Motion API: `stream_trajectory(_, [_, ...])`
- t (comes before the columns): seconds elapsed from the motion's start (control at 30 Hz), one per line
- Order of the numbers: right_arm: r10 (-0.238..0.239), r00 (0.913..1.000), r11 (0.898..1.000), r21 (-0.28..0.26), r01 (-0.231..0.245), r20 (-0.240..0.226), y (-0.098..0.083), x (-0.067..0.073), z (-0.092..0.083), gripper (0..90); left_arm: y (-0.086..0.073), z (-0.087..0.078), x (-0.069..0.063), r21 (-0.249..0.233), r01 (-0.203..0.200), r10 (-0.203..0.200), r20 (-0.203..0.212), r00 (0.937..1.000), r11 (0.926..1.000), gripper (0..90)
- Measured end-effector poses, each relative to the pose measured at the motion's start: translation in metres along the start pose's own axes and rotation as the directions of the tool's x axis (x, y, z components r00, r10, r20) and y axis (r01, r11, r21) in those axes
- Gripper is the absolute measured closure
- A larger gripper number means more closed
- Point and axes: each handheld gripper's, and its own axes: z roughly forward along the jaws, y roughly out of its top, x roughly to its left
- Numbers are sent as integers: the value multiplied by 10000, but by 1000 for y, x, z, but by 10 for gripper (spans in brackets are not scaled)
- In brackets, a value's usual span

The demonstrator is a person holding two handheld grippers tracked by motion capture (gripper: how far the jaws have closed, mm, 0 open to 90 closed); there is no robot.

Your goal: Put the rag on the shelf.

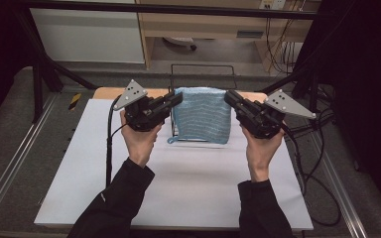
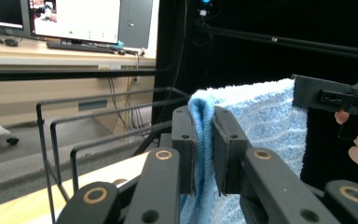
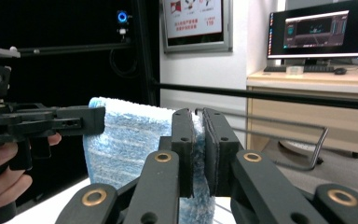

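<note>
I hold the blue towel [image 1: 202, 115] stretched between both grippers above the white table [image 1: 178, 188], in front of the black wire rack [image 1: 203, 69]. My left gripper [image 1: 176, 99] clamps its left upper corner; my right gripper [image 1: 229, 98] clamps the right upper corner. The towel hangs flat.

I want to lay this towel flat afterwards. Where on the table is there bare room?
The white table sheet is bare in front of the wire rack, between the forearms, and along both side edges. It is crowded at the far edge, where the blue towel, left gripper and right gripper meet the rack.
</note>
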Motion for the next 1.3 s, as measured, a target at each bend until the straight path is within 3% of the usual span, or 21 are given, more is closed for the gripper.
stream_trajectory(0.33, [-215, 9997, 9990, -387, 218, 68, 19, 1, 8, 841, 23, 8, 2, -377, 41, -37, 97, 9999, 9993, 803])
stream_trajectory(0.67, [-218, 9995, 9949, -982, 240, 238, 45, -11, 13, 843, 53, 16, 1, -842, -240, 246, 63, 9997, 9962, 804])
stream_trajectory(1.1, [-573, 9976, 9918, -1122, 612, 378, 79, -22, 35, 844, 82, 25, 14, -1183, -21, 19, -19, 10000, 9930, 804])
stream_trajectory(1.3, [-661, 9967, 9903, -1191, 713, 469, 89, -23, 40, 843, 94, 28, 14, -1147, -266, 249, -166, 9996, 9930, 804])
